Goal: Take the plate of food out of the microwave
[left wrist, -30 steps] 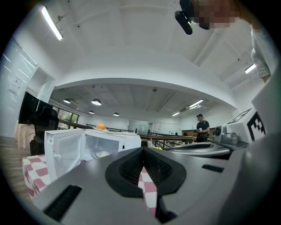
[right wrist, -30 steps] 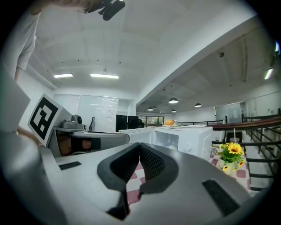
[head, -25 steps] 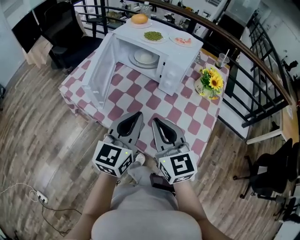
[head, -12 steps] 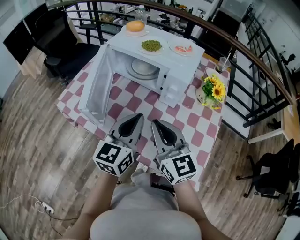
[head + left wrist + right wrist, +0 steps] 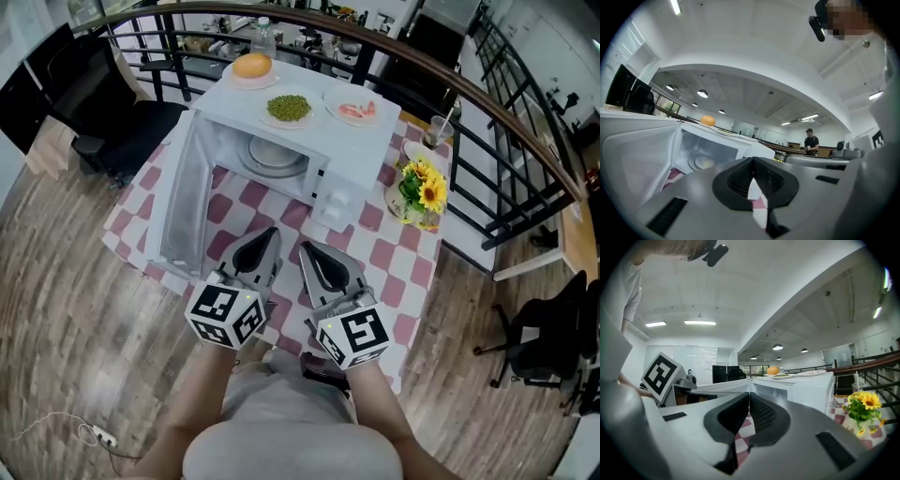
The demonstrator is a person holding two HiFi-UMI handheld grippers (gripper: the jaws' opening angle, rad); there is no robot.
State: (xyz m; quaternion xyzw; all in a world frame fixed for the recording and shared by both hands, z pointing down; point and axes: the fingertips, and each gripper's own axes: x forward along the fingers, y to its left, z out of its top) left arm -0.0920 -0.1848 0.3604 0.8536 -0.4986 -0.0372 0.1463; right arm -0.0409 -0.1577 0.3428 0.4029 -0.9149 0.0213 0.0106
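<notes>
A white microwave [image 5: 352, 150] stands on the checkered table [image 5: 394, 258] with its door [image 5: 183, 202] swung open to the left. Inside it lies a white plate of food [image 5: 275, 153], also seen in the left gripper view as the plate [image 5: 704, 162]. My left gripper [image 5: 266, 240] and right gripper [image 5: 309, 251] hover side by side over the table's near edge, short of the microwave. Both are shut with nothing between their jaws. In the right gripper view the microwave [image 5: 806, 390] lies ahead to the right.
On top of the microwave rest an orange bun on a plate [image 5: 251, 67], a plate of green peas [image 5: 289, 107] and a plate of pink food [image 5: 357, 110]. A vase of sunflowers [image 5: 418, 192] and a cup with a straw [image 5: 434, 131] stand at the right. A railing [image 5: 497, 103] runs behind.
Both grippers and the head have moved forward toward the table, so the microwave sits closer and more centred. The jaws stay shut.
</notes>
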